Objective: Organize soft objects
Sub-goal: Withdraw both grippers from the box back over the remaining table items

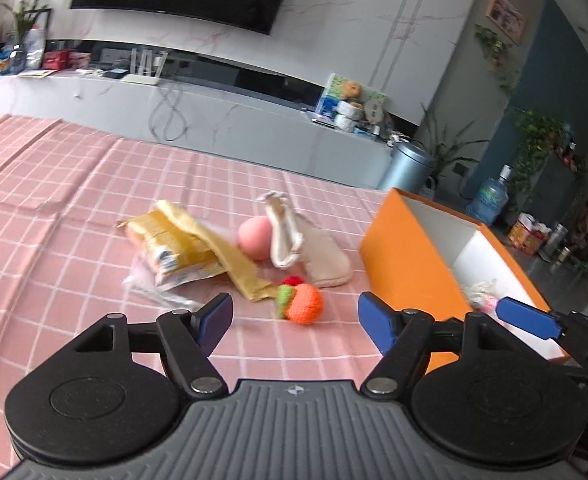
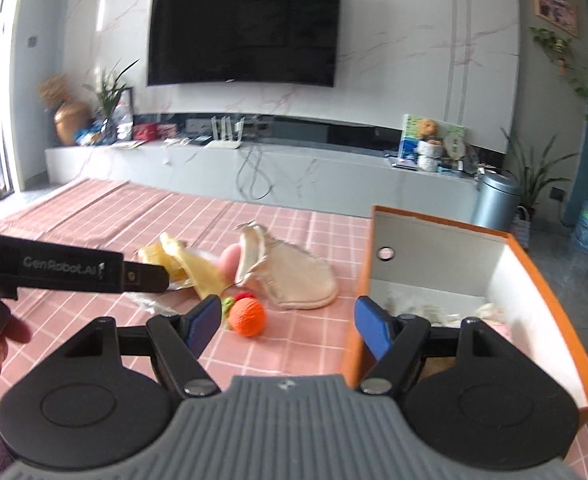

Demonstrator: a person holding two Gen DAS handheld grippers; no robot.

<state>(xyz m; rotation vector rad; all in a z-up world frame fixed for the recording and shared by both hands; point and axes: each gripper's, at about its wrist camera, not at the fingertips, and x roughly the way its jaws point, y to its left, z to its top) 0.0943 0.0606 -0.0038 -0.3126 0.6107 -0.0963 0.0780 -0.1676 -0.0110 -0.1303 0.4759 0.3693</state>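
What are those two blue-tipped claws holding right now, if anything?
Nothing. The left gripper and the right gripper both stand open and empty, above the pink checked tablecloth.

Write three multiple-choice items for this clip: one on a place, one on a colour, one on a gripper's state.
1. Where is the knitted orange toy?
A. in the box
B. on the tablecloth, left of the box
C. in a gripper

2. What colour is the box outside?
A. orange
B. blue
C. green

3. How is the left gripper?
A. shut on the toy
B. shut on nothing
C. open, holding nothing

Answers:
1 B: it lies on the pink checked tablecloth, apart from the box.
2 A: the outer walls are orange, the inside white.
3 C: its blue pads stand wide apart with nothing between them.
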